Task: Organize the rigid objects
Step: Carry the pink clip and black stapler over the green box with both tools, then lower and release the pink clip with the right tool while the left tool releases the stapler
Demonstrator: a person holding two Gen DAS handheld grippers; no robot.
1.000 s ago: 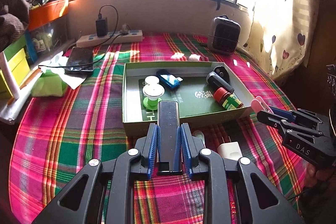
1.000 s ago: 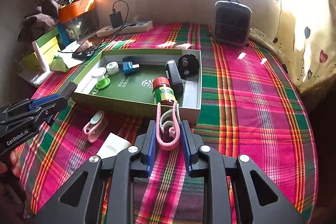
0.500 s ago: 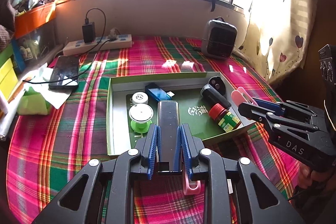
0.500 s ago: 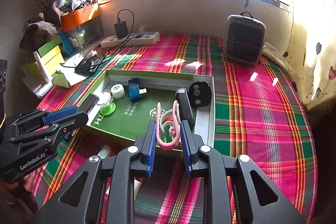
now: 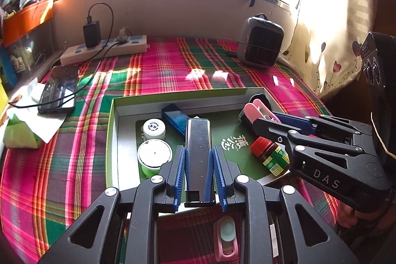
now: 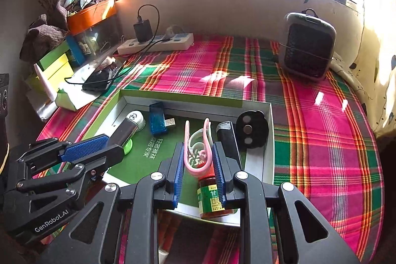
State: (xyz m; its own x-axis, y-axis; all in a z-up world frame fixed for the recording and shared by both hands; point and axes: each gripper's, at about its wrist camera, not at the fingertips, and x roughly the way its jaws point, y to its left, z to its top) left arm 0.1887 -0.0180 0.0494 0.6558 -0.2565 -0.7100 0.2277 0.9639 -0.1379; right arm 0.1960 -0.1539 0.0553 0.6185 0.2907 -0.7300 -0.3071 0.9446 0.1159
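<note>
left wrist: above near edge of green tray, faces window, close | right wrist: same tray from right, faces window | shared: tray, heater, power strip

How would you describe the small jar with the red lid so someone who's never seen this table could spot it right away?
Find the shallow green box on the plaid tablecloth. The jar lies on its side near the box's front right corner, beside a black rectangular block. It is the only thing there with a red cap and a green and yellow label.
</note>
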